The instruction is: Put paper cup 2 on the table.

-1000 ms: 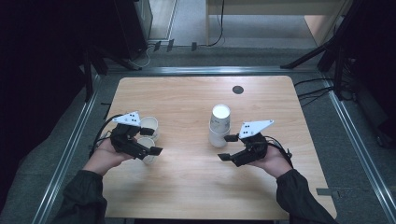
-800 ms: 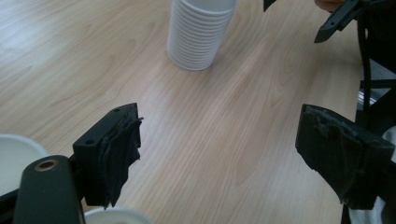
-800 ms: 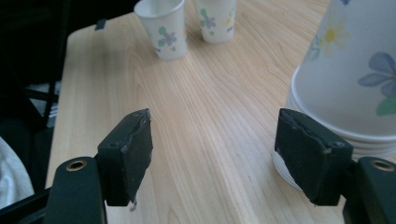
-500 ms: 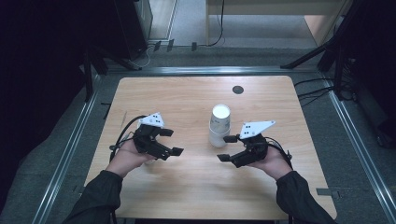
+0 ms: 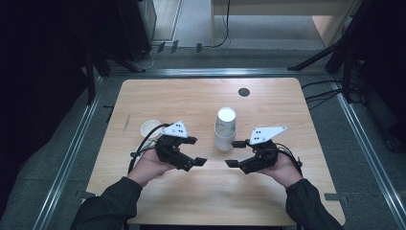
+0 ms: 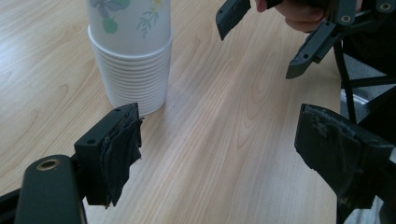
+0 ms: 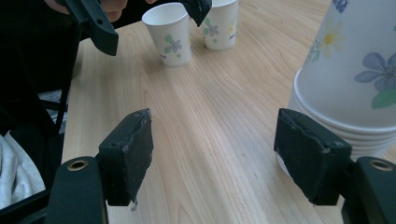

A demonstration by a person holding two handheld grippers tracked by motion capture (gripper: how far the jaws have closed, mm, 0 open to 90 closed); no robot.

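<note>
- left gripper (image 5: 200, 151) jaws apart, empty, left of the cup stack (image 5: 225, 129)
- right gripper (image 5: 233, 153) jaws apart, empty, just right of the stack on the table (image 5: 287, 100)
- loose cup (image 5: 151, 130) behind the left hand (image 5: 151, 165)

Light wooden table (image 5: 201, 201): cup stack (image 5: 225, 128) near centre; two single paper cups (image 7: 170, 32) at left.

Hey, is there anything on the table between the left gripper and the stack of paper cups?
Nothing visible. Bare wood lies between the left gripper and the stack of paper cups; its open jaws are empty.
</note>
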